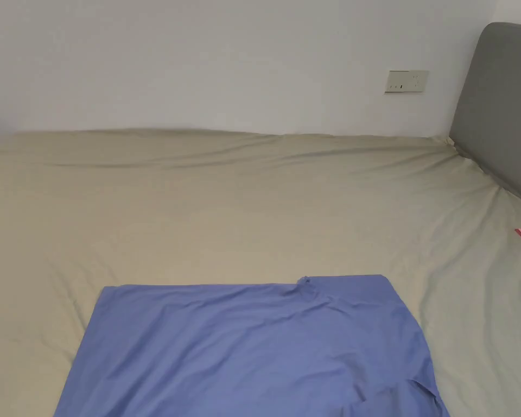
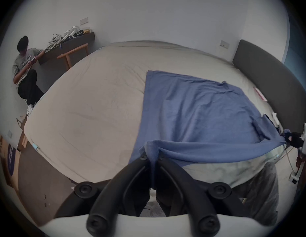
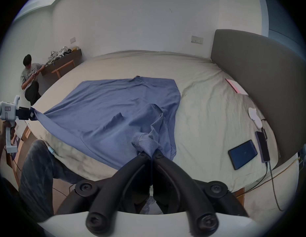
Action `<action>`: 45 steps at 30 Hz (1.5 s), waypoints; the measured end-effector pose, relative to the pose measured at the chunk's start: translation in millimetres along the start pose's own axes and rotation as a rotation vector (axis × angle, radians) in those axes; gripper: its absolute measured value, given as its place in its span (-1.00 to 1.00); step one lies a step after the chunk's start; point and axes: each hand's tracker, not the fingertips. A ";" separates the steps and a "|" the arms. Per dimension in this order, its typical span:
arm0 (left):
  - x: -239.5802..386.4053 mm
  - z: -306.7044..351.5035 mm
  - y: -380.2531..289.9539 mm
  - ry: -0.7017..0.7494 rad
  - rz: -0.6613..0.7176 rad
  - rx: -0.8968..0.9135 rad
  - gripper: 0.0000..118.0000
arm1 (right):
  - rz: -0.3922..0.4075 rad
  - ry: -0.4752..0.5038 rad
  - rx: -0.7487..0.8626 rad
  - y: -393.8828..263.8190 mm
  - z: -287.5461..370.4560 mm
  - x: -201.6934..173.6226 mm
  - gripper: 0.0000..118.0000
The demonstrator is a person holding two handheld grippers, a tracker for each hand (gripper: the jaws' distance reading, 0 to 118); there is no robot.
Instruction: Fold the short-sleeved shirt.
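Two black jaws fill the near edge of each gripper view, and we hold one gripper in each hand. Our left gripper (image 2: 153,157) has its jaws pressed together on a bunched corner of the blue shirt (image 2: 196,110), and our right gripper (image 3: 151,153) pinches another gathered fold of the same shirt at the near edge of the bed (image 3: 208,117). We count one shirt, spread mostly flat on the near half of the olive sheet, its near hem pulled taut between the two grippers and lifted slightly off the mattress. In the head view the shirt (image 1: 254,347) is cut off by the bottom edge. One grey headboard (image 1: 498,108) stands on the right, and one wall socket plate (image 1: 406,81) sits on the far wall. Near the headboard lie one dark tablet (image 3: 242,154), one phone (image 3: 262,146) with a cable, one pink-edged flat item (image 3: 232,86) and a small white object (image 3: 255,117) that we cannot identify. One other person (image 3: 30,80) sits at the far left beside a dark shelf (image 3: 63,61) heaped with pale things too small to count. Writing on that person's top is too blurred to read. Our own trouser leg (image 3: 39,172) shows at the near left.
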 end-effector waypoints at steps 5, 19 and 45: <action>-3.3 -43.1 -2.3 -0.023 0.025 -0.117 -0.33 | -0.087 0.033 -0.123 -9.7 -47.7 14.4 -0.92; -14.3 -32.9 -16.5 0.037 0.074 -0.098 0.82 | -0.071 -0.014 -0.028 -13.0 -30.3 14.8 0.22; 24.6 -80.9 2.3 -0.081 -0.084 -0.180 -0.84 | -0.065 0.084 -0.145 -20.3 -50.6 13.1 0.13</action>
